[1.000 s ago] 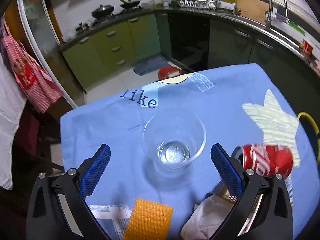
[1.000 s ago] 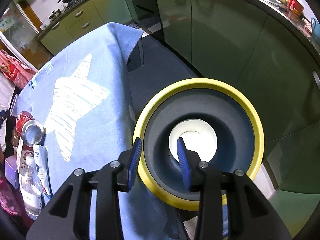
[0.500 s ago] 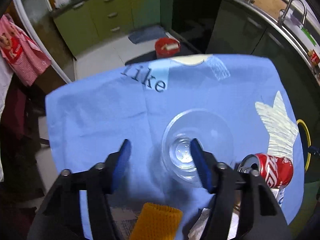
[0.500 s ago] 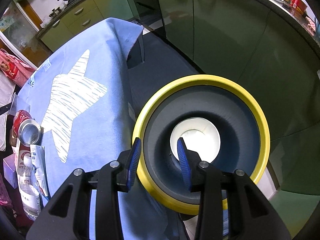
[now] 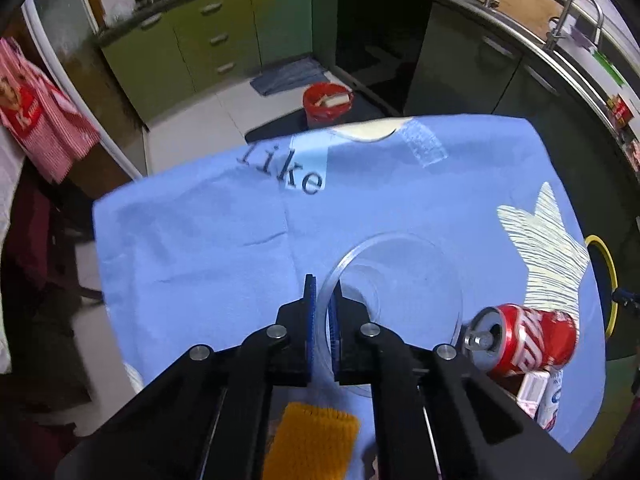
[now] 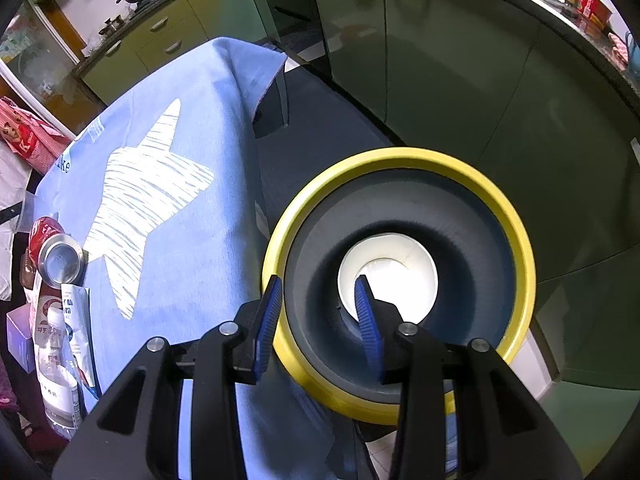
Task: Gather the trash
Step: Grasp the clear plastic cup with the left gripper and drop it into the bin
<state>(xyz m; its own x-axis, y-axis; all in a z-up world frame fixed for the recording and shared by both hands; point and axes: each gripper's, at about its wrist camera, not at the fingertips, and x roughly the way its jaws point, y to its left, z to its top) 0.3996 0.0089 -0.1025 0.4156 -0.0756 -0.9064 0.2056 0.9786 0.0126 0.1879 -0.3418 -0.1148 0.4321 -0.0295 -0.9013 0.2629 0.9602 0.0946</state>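
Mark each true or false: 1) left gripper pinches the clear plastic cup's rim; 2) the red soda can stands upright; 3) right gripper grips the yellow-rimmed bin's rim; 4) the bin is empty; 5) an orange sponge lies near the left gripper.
1. True: the left gripper is shut on the clear plastic cup wall.
2. False: the red soda can lies on its side.
3. True: the right gripper straddles the yellow-rimmed bin rim.
4. False: a white paper cup lies inside.
5. True: orange sponge.
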